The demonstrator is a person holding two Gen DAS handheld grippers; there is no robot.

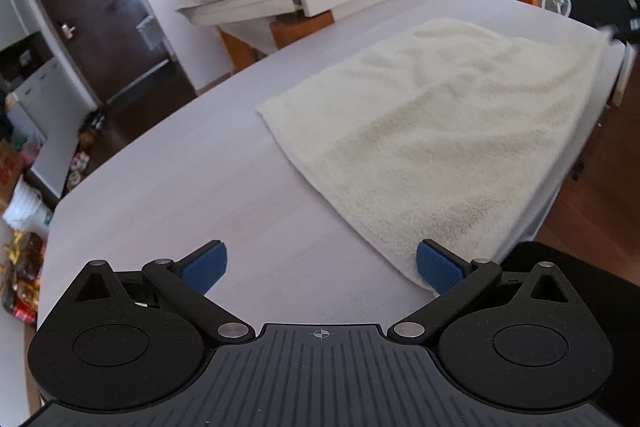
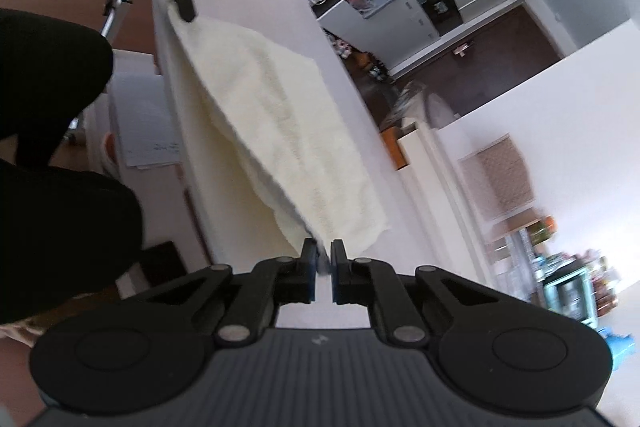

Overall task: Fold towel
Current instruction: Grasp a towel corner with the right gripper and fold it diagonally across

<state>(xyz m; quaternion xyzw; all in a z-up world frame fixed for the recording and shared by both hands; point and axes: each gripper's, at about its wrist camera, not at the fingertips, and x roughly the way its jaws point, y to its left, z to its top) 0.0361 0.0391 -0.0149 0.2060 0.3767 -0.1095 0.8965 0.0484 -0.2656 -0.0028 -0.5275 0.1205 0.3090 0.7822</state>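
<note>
Cream towel (image 1: 440, 131) lies mid-frame on the counter (image 1: 180, 187), barely folded; right tool (image 2: 324, 259) pinches a corner, left tool (image 1: 320, 267) gapes wide.

The towel (image 1: 440, 131) is a pale cream-yellow with a nubbly terry texture and no printed pattern, lying on a counter (image 1: 180, 187) of very light, faintly pinkish-grey wood grain. The left tongs (image 1: 322, 267) are matte black with blue cross-hatched pads (image 1: 204, 269) and silver rivets above a dark ribbed body, and the right tongs (image 2: 324, 263) show the same black, blue and silver. At eleven o'clock in the left wrist view stands a dark brown door (image 1: 96, 23) framed in white, and at three o'clock the floor (image 1: 592, 211) is warm reddish-brown wood.
</note>
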